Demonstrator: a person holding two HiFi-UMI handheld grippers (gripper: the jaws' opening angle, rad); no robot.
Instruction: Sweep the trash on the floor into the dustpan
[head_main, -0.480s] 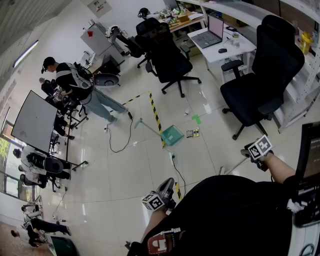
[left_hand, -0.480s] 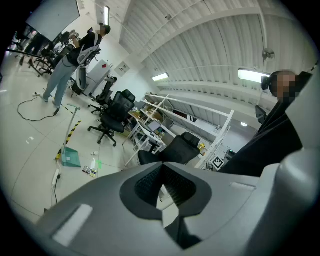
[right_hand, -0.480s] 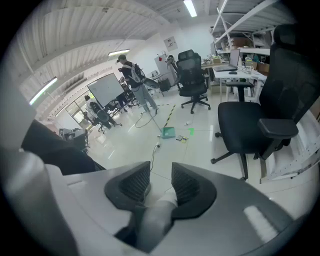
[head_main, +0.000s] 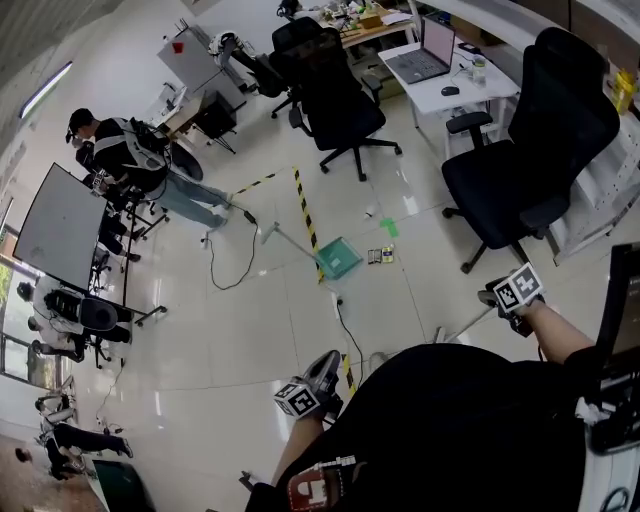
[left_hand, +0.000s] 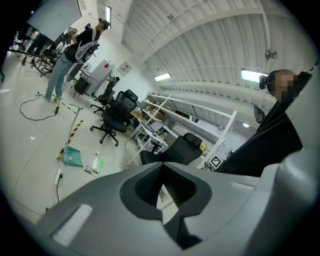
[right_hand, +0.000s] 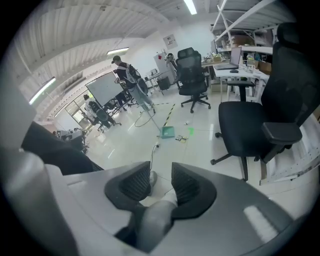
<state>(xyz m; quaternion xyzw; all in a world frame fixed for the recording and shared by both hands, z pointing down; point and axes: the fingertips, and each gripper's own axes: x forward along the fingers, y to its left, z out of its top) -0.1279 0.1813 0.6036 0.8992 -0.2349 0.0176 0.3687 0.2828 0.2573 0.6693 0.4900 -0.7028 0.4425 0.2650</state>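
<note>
Spreading across the head view, a pale tiled floor is seen, its lower part blocked by the wearer's dark torso. A black office chair stands at right. The teal dustpan is set mid-floor just beside a yellow-and-black taped line, well apart from both grippers. The trash lies just to the dustpan's right, too small to be identified. A pale pole is pinched lengthwise between the jaws of the right gripper; its lower end is hidden behind the torso. The left gripper is held with its pads pressed together at the tips, on nothing.
</note>
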